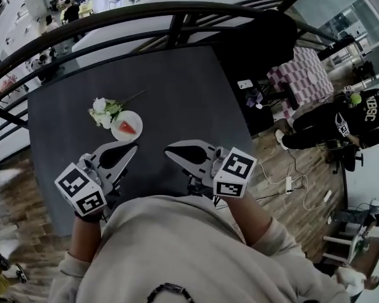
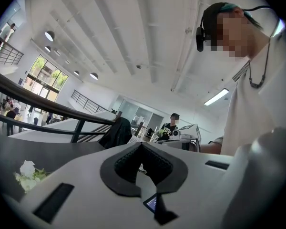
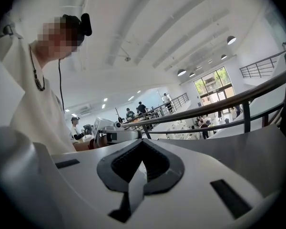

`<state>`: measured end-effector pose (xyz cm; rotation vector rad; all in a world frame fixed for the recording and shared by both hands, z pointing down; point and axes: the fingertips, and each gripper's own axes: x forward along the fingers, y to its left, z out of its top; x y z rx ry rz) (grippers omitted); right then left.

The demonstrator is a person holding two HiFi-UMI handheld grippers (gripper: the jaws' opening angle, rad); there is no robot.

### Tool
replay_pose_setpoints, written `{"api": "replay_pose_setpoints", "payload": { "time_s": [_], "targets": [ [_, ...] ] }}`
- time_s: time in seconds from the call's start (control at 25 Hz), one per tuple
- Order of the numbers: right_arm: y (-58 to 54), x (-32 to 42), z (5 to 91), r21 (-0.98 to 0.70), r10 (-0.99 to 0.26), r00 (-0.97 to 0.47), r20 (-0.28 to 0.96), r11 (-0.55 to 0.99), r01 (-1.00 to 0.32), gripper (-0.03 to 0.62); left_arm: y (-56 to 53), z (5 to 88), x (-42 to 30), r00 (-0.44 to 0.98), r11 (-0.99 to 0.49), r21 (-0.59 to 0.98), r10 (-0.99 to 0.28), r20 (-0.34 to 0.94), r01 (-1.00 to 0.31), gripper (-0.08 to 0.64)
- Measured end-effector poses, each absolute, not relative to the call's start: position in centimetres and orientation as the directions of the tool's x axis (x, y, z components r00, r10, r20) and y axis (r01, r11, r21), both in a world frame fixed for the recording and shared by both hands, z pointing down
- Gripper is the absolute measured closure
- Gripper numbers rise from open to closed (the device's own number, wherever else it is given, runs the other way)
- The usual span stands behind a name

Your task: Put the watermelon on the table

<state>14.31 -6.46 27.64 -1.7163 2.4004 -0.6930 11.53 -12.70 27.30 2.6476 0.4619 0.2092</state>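
A red watermelon slice (image 1: 127, 129) lies on a small white plate (image 1: 139, 120) at the left of the dark table (image 1: 177, 87). A bunch of white flowers (image 1: 104, 112) rests against the plate and also shows low at the left in the left gripper view (image 2: 27, 171). My left gripper (image 1: 127, 149) hangs near my chest, just on my side of the plate, shut and empty (image 2: 142, 144). My right gripper (image 1: 168, 149) is beside it over the table's near edge, shut with nothing in it (image 3: 143, 142). Neither touches the plate.
A curved black railing (image 1: 145, 11) runs round the table's far side. A black jacket (image 1: 259, 40) hangs at the far right corner. To the right are a checkered table (image 1: 306, 74), a person in black (image 1: 347, 118), and cables on the wooden floor (image 1: 290, 182).
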Motion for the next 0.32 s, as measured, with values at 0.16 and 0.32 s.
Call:
{"api": "replay_pose_setpoints", "payload": {
  "time_s": [0.16,0.32],
  "targets": [
    [-6.3,15.0,27.4,-0.423,-0.916,-0.36,0.178,0.26,-0.868,0.578,-11.6,27.2,12.2,0.929,-0.839,0.452,0.366,0.057,0.303,0.558],
    [-6.9,14.3,26.7,-0.414,-0.907,-0.385,0.174,0.287,-0.864,0.578,-11.7,27.0,11.5,0.929,-0.842,0.45,0.364,0.067,0.298,0.558]
  ]
}}
